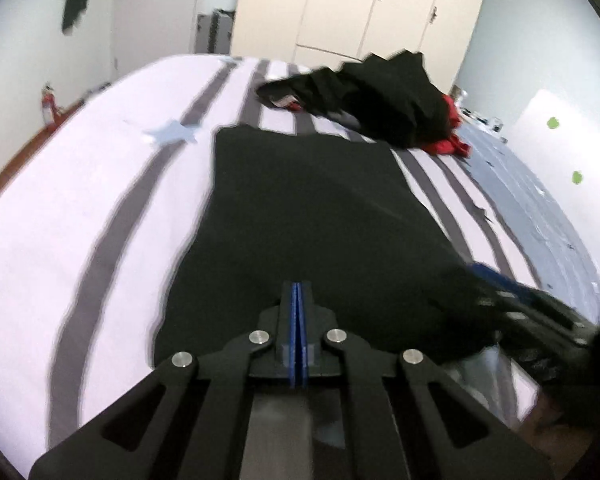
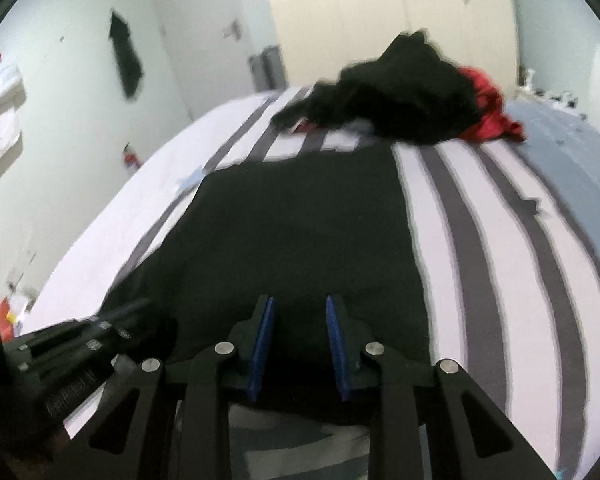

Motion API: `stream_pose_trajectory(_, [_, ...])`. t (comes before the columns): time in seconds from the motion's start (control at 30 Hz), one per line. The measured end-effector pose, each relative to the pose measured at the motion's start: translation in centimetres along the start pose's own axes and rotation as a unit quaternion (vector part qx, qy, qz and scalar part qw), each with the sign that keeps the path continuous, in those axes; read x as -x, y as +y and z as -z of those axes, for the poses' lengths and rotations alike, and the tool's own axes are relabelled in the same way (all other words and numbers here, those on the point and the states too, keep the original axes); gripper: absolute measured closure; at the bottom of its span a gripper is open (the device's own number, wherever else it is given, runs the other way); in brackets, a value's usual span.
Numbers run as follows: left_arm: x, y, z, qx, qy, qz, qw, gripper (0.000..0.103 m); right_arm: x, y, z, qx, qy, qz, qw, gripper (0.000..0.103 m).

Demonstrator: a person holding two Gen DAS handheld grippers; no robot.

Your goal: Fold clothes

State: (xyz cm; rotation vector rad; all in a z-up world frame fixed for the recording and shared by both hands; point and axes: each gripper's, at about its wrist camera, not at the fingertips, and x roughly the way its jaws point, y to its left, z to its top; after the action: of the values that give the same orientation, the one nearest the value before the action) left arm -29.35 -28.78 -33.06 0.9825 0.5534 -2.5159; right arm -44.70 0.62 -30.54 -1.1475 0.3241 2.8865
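A black garment point(image 1: 300, 208) point(image 2: 292, 232) lies spread flat on the striped bed point(image 1: 60, 200), its near edge under both grippers. My left gripper point(image 1: 297, 290) is shut, blue pads together, over the garment's near edge; no cloth shows pinched between them. From the right wrist it appears at the garment's near left corner point(image 2: 140, 308). My right gripper point(image 2: 300, 300) hovers over the near right part, jaws partly apart, with black cloth filling the gap behind them. From the left wrist its tip point(image 1: 480, 270) meets the garment's bunched right corner.
A heap of black clothes point(image 1: 388, 96) point(image 2: 400, 96) with a red piece point(image 1: 454, 144) sits at the bed's far end. A grey blanket point(image 1: 540, 200) covers the right side. Cream wardrobe doors point(image 1: 360, 4) stand behind. A dark item hangs on the left wall point(image 2: 126, 60).
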Motion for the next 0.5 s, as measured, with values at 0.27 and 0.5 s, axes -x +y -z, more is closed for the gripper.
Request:
stream_pose_trajectory(0.27, [-4.1,3.9,2.6,0.008,0.048,-0.038,0.9981,0.101,-1.4,-2.5,2.5,-0.023,0.013,0.013,1.000,0.079])
stream_pose_trajectory(0.5, [-3.0,4.0,1.8,0.013,0.048,-0.034,0.9982,0.101,-1.0,-3.0,1.6,-0.034,0.022,0.004,0.999,0.080])
